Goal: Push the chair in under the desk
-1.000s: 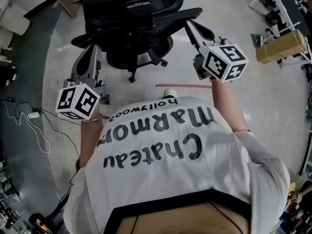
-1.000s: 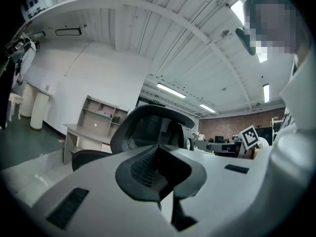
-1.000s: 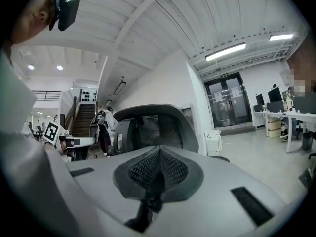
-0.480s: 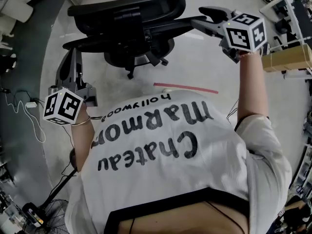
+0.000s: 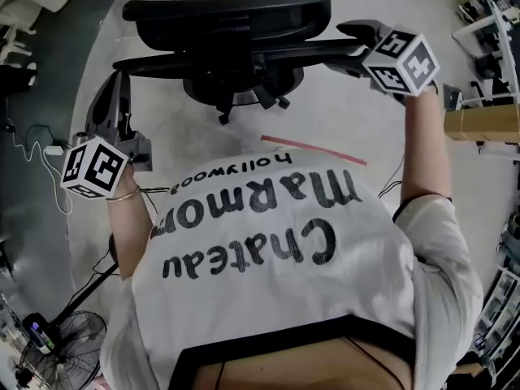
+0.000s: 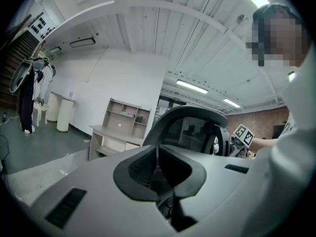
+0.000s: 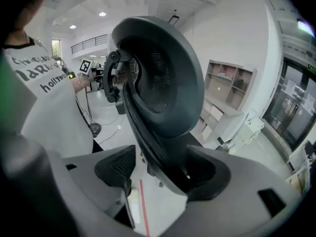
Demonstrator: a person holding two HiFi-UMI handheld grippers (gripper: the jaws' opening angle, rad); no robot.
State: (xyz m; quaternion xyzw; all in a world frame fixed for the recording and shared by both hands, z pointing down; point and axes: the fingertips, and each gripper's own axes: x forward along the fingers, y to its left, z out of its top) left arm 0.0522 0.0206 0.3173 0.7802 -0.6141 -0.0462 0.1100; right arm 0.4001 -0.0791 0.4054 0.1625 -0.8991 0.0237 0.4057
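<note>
The black office chair (image 5: 236, 23) stands ahead of me with its mesh backrest toward me. My right gripper (image 5: 345, 43) is at the backrest's right edge, and its jaws are opening. In the right gripper view the backrest's curved frame (image 7: 158, 78) runs down between the two spread jaws of the right gripper (image 7: 158, 169). My left gripper (image 5: 114, 88) hangs lower at the chair's left, shut and empty, apart from the chair. In the left gripper view the left gripper (image 6: 158, 152) points up at the backrest (image 6: 190, 125). A pale desk with shelves (image 6: 116, 132) stands beyond the chair, also the desk (image 7: 224, 98).
A red tape line (image 5: 313, 149) crosses the pale floor behind the chair. Cables (image 5: 41, 161) and a floor fan (image 5: 69, 340) lie on the dark floor at the left. A cardboard box (image 5: 479, 124) sits at the right. My white shirt fills the lower head view.
My right gripper rose and moved to the chair back's right edge, and its jaws went from shut to wide apart. The left gripper drifted left and stayed shut.
</note>
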